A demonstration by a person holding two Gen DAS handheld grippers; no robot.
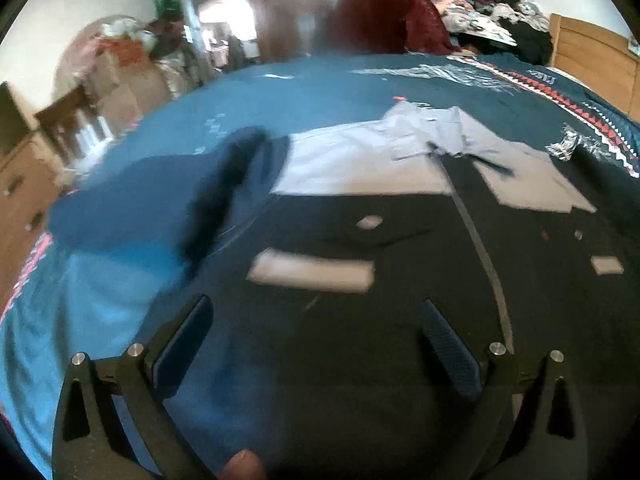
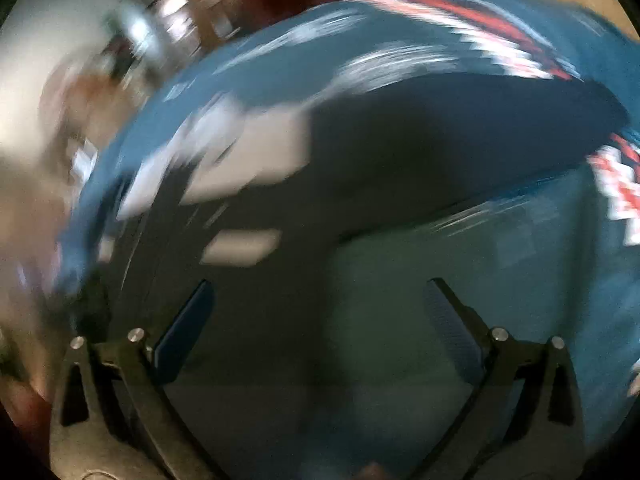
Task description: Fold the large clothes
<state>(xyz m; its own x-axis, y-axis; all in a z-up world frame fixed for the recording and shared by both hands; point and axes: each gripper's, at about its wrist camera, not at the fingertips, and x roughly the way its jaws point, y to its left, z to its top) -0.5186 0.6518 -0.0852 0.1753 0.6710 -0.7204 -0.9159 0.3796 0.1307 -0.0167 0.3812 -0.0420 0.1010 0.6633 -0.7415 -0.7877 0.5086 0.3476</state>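
Dark flat garment [image 1: 360,360] on blue bedspread [image 1: 320,92]; both tools spread.

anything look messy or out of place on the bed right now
The dark garment with light grey panels lies spread and unfolded on the blue patterned bedspread, one dark blue sleeve flung out sideways. At the bed's far end sits a jumbled heap of mixed clothes. Both grippers are open, holding nothing.
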